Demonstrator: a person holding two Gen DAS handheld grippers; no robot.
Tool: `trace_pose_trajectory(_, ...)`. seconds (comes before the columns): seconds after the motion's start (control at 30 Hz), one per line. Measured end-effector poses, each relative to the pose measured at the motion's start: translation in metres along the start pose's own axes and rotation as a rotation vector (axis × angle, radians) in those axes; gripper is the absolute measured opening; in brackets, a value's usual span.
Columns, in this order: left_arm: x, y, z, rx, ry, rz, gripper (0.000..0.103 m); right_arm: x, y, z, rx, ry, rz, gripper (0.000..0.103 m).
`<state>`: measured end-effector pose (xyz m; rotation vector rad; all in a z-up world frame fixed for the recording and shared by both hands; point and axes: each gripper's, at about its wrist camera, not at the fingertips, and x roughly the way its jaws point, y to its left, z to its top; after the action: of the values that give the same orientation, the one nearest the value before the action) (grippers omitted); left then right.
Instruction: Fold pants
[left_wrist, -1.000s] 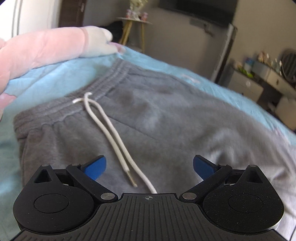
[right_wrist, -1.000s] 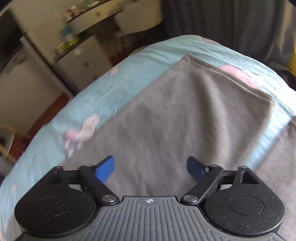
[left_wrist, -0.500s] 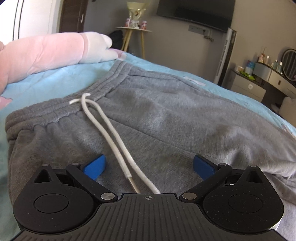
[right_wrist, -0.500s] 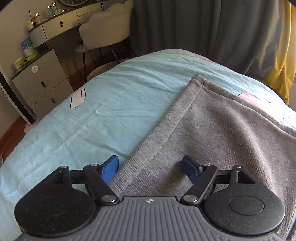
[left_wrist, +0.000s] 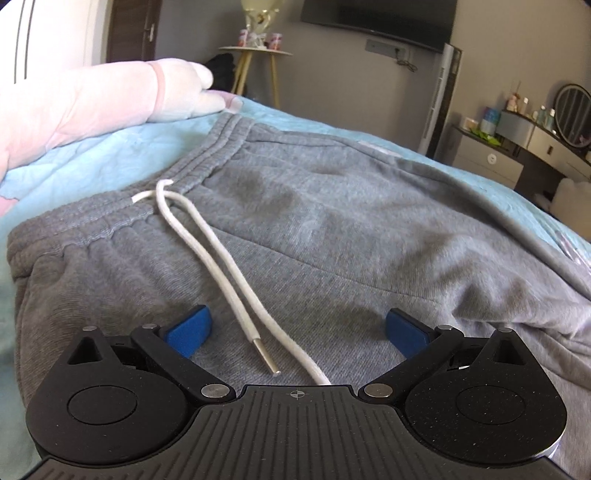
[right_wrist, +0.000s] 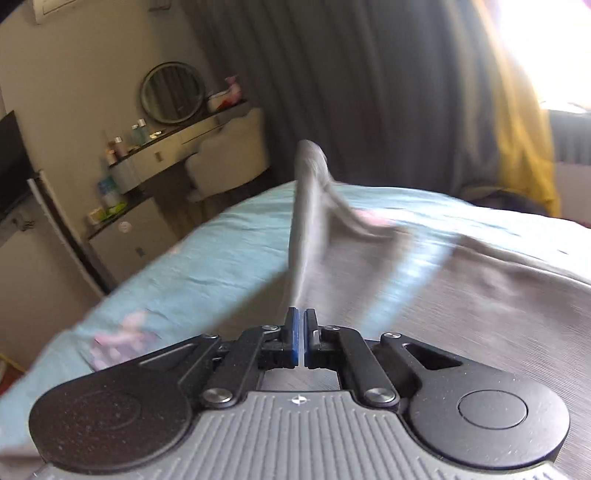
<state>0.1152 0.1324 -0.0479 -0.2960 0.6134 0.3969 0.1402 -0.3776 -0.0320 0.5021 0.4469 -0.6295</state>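
I am pinching a leg edge of the pants (right_wrist: 306, 206) in my right gripper (right_wrist: 300, 334), its fingers closed and lifting it off the bed (right_wrist: 221, 258). My left gripper (left_wrist: 295, 328) is hovering open below the drawstring (left_wrist: 207, 243). I should be keeping the lifted edge taut and carrying it straight toward the waistband.

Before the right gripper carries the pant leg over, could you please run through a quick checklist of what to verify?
1. Right gripper shut on the pant leg: ok, fabric rises in a ridge from between its fingers.
2. Leg lifted off the blue bedsheet: ok near the grip; the far end is blurred, cannot tell.
3. Left gripper open: ok, holding nothing.
4. Waistband lying flat: ok.
5. Drawstring out of the fold: not ok, it trails loose between the left fingers.
6. Plush toy off the pants: cannot tell, it lies at the waistband corner.
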Motion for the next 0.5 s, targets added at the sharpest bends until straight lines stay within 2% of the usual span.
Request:
trace_pose_trajectory(0.07, -0.002, 0.002, 0.002, -0.006, 0.007, -0.008, 0.103, -0.008, -0.028, -0.014, 0.035, -0.004, -0.004, 0.007)
trace_pose_trajectory(0.13, -0.008, 0.002, 0.007, -0.03, 0.024, -0.013, 0.103, 0.005, -0.043, -0.007, 0.083, 0.053, 0.044, 0.011)
trace_pose_trajectory(0.23, -0.022, -0.004, 0.028, -0.06, 0.026, -0.072, 0.103, 0.036, -0.063, 0.004, 0.303, 0.133, 0.24, 0.038)
trace_pose_trajectory(0.33, -0.025, -0.025, 0.065, -0.033, -0.008, -0.161, 0.103, 0.062, -0.064, 0.002, 0.462, 0.184, 0.384, 0.039)
trace_pose_trajectory(0.4, -0.018, -0.041, 0.091, -0.039, -0.014, -0.211, 0.103, 0.078, -0.058, -0.001, 0.478, 0.202, 0.407, 0.039)
trace_pose_trajectory(0.47, 0.001, -0.054, 0.113, -0.085, 0.016, -0.262, 0.103, 0.094, -0.058, -0.004, 0.507, 0.234, 0.4, 0.038)
trace_pose_trajectory(0.5, 0.012, -0.059, 0.12, -0.116, 0.032, -0.276, 0.103, 0.1, -0.06, -0.006, 0.536, 0.223, 0.42, 0.038)
